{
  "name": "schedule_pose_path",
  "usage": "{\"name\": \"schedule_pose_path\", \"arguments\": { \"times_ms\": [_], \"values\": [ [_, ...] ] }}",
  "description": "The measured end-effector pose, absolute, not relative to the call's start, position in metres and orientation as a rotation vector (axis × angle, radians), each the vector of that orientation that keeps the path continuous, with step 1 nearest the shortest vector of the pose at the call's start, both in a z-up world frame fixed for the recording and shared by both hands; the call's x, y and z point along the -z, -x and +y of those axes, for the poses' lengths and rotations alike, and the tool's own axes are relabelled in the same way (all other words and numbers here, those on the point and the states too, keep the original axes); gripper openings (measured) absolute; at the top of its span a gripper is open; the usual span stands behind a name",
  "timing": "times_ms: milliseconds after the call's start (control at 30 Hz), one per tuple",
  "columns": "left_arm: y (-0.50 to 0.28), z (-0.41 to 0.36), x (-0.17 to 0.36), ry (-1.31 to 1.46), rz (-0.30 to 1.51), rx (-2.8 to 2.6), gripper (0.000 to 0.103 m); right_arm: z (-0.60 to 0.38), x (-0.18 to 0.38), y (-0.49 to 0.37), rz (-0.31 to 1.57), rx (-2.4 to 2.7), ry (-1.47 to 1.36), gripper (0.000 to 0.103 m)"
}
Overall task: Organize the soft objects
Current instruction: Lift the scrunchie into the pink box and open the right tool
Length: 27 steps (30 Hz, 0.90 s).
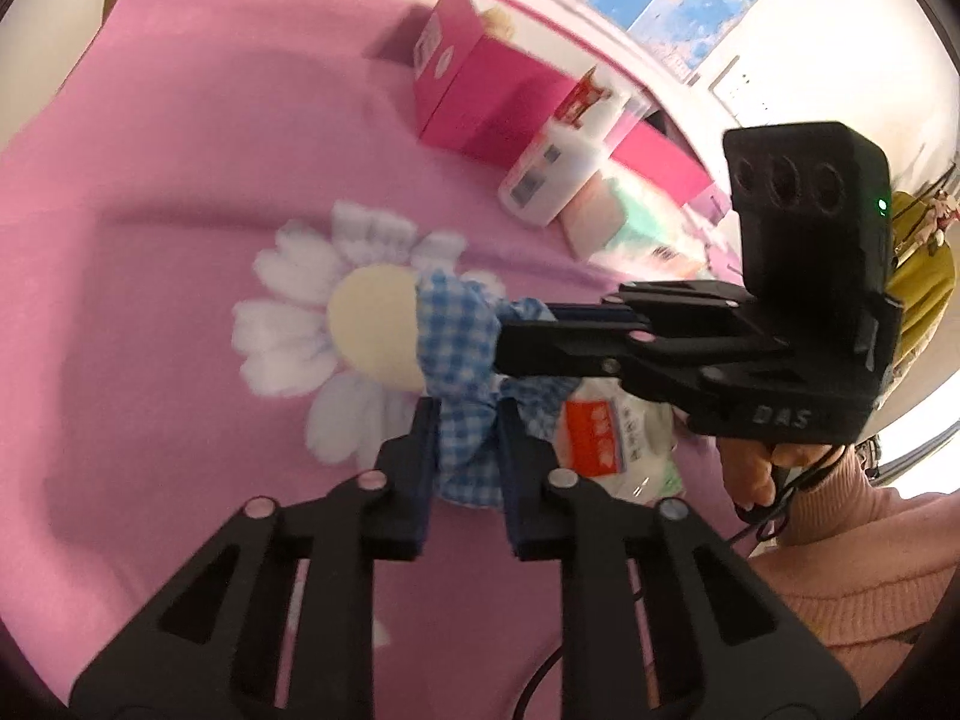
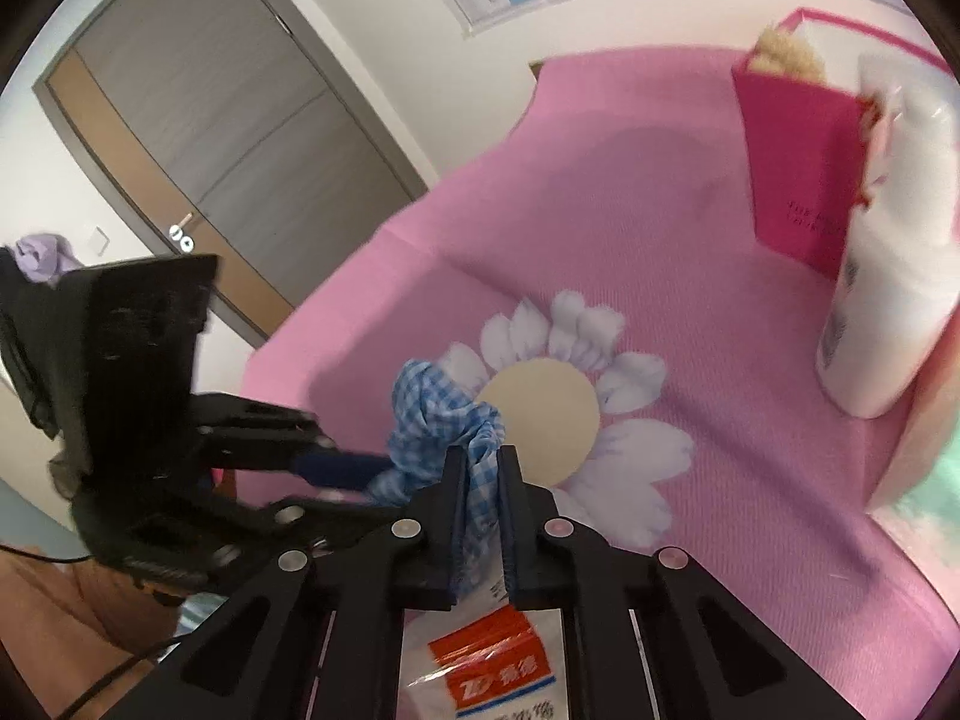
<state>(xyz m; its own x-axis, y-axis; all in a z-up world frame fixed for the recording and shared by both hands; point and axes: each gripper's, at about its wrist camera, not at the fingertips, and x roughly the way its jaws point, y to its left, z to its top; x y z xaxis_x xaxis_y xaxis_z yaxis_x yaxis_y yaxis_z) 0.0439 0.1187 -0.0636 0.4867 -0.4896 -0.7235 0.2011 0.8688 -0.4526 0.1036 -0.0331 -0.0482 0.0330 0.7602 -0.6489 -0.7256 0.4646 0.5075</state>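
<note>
A blue-and-white checked cloth (image 1: 456,324) is bunched up and held above the pink blanket (image 1: 180,180). My left gripper (image 1: 468,414) is shut on its near end. My right gripper (image 1: 510,333) comes in from the right and is shut on its other end. In the right wrist view the cloth (image 2: 432,414) hangs between my right gripper (image 2: 483,462) and my left gripper (image 2: 360,468), which reaches in from the left. Below it lies a clear plastic packet with a red label (image 1: 600,438), also in the right wrist view (image 2: 492,666).
A white daisy print (image 1: 336,306) marks the blanket under the cloth. A magenta box (image 1: 474,90) with a plush toy inside, a white bottle (image 1: 558,168) and a pastel pack (image 1: 618,210) stand at the back. A brown door (image 2: 198,120) shows at the left.
</note>
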Motion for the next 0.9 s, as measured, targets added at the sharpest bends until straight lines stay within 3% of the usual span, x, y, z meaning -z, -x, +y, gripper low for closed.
{"name": "schedule_pose_path", "arguments": {
  "times_ms": [633,900],
  "values": [
    [-0.100,0.065,-0.080,0.121,0.669,0.526,0.016,-0.113,-0.083,-0.119,0.643,-1.077,-0.134,0.008],
    [-0.163,0.037,-0.105,0.069,0.657,0.538,0.016,-0.138,-0.108,-0.160,0.578,-0.984,-0.174,0.008]
  ]
}}
